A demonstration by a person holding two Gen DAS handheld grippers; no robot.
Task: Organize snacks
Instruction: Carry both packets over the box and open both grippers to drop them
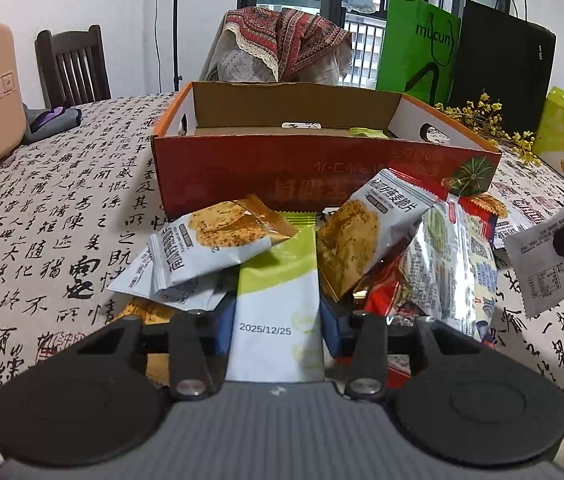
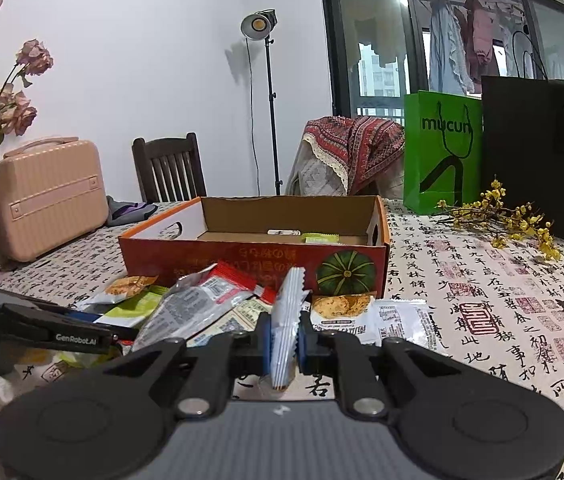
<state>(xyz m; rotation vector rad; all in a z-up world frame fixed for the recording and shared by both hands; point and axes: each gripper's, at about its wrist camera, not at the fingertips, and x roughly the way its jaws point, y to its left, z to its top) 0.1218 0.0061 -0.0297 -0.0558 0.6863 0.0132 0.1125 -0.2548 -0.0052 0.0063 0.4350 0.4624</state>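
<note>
Two snack packets (image 2: 306, 238) in one box (image 2: 254, 258)

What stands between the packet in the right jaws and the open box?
Only the box's near wall and loose snacks lying before it. The right gripper holds the packet upright; it must go over that wall.

1. Between my left claw's (image 1: 278, 320) fingers lies a green-and-white packet (image 1: 278, 300) printed "2025/12/25".
2. Far beyond my claws, right of centre, a green paper bag (image 2: 442, 152) reads "mucun".
3. Left of my right claw (image 2: 284, 338), the other claw's black arm (image 2: 62, 330) reads "GenRoboLAI", small and unsure.
4. Under both claws, the tablecloth (image 2: 502, 320) carries black brush characters and red seals, unread.
</note>
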